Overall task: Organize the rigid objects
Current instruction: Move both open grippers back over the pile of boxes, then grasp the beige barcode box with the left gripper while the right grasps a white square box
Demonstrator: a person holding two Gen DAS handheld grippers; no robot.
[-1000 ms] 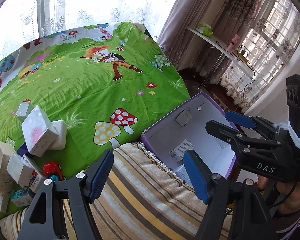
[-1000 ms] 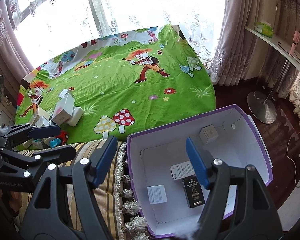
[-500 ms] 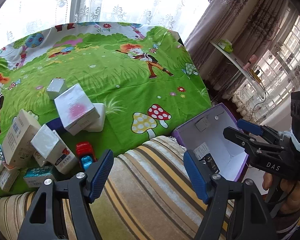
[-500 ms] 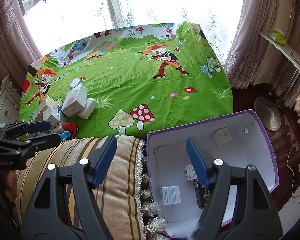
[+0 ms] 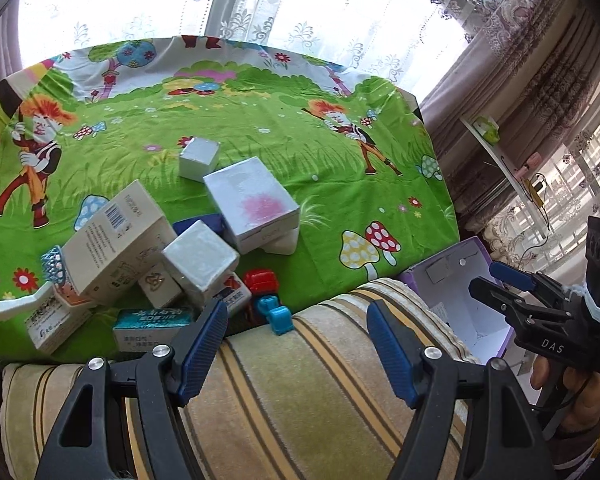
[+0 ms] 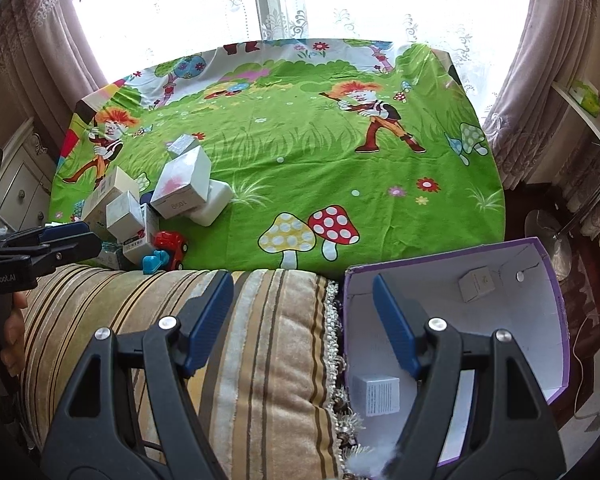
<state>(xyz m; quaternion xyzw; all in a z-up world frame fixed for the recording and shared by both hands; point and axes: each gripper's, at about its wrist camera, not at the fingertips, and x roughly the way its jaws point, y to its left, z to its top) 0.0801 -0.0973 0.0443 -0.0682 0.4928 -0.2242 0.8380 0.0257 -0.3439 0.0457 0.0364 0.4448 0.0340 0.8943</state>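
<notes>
Left wrist view: left gripper [image 5: 294,330] jaws released, empty; right gripper [image 6: 302,320] too. Approach the box pile [image 5: 152,248] near the bed's front-left corner from above.

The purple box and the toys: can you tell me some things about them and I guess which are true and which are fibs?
1. The purple box already has small boxes inside it. True.
2. The red toy car is inside the purple box. False: it sits on the green cloth beside the pile of boxes.
3. The left gripper is holding a white box. False: it is open, with nothing between its fingers.
4. The right gripper is open and holds nothing. True.
5. The striped cushion lies between the pile of boxes and the purple box. True.
</notes>
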